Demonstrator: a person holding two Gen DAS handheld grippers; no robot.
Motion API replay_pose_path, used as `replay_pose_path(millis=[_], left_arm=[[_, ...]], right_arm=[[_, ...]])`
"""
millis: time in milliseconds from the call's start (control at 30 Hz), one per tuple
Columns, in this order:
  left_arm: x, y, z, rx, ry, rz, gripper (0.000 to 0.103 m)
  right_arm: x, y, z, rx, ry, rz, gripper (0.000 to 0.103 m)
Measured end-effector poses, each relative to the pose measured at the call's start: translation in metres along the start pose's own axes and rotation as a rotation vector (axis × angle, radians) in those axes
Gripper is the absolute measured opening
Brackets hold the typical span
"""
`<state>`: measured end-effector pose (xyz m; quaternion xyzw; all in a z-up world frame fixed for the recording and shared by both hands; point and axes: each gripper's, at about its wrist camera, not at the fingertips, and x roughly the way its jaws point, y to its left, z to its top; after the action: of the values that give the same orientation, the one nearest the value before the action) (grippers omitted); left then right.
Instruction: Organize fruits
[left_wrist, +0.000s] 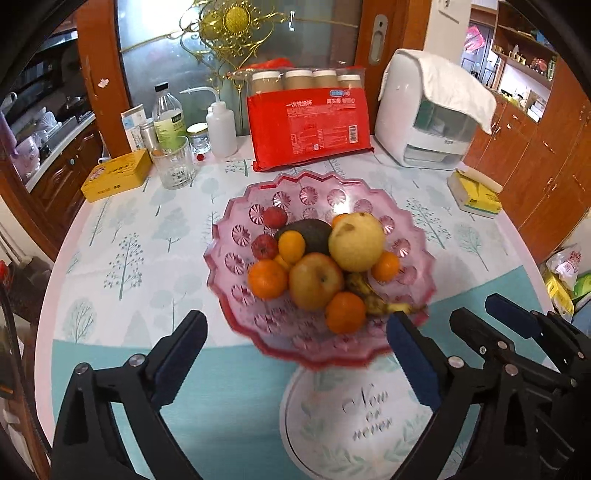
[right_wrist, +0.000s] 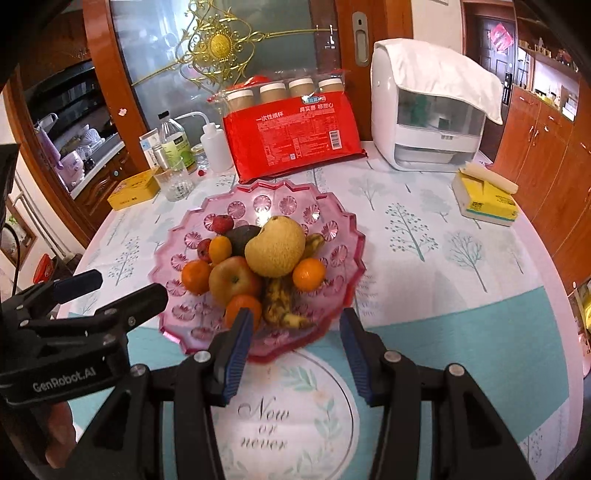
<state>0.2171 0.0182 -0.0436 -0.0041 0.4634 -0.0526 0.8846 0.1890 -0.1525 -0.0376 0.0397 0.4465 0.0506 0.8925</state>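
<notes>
A pink glass fruit bowl (left_wrist: 236, 206) (right_wrist: 184, 229) stands mid-table, piled with a yellow pear (left_wrist: 356, 240) (right_wrist: 275, 247), an apple (left_wrist: 316, 280) (right_wrist: 232, 278), several oranges (left_wrist: 266, 278) (right_wrist: 308, 274), a dark avocado (left_wrist: 308, 232), red lychee-like fruits (left_wrist: 274, 217) (right_wrist: 222, 223) and a spotted banana (left_wrist: 373, 299) (right_wrist: 280, 304). My left gripper (left_wrist: 295, 328) is open and empty before the bowl's near rim. My right gripper (right_wrist: 295, 328) is open and empty, its fingertips at the near rim; it also shows in the left wrist view (left_wrist: 484, 314). The left gripper shows in the right wrist view (right_wrist: 122, 288).
At the back stand a red pack of paper cups (left_wrist: 310, 125), a white appliance under a cloth (left_wrist: 428, 110), bottles and a glass (left_wrist: 173, 162), and a yellow tin (left_wrist: 116, 175). A yellow tissue pack (left_wrist: 474, 194) lies right. A round printed mat (right_wrist: 288, 413) lies near me.
</notes>
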Motion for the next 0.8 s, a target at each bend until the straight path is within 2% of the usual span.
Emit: replay_pose_path(millis=[400,500,633,800], left_arm=[[-0.058,-0.039,-0.072,0.036,-0.007,-0.051,0.102],[-0.074,-0.048,-0.085,0.045,-0.029,-0.053,0.102],[-0.094,-0.059,-0.097,0.049,-0.045,-0.048,0.102],[-0.128,-0.069,-0.103,0.037,-0.080,-0.048,0.102]], right_arm=[[-0.053,-0.023,-0.073,0.037,0.042,0.041,0.049],[-0.069,-0.027,-0.088,0.046,0.039,0.052,0.049],[-0.092,-0.028,-0.098,0.031,0.033,0.076,0.049],[-0.123,-0.026,-0.101,-0.038,0.007,0.063,0.050]])
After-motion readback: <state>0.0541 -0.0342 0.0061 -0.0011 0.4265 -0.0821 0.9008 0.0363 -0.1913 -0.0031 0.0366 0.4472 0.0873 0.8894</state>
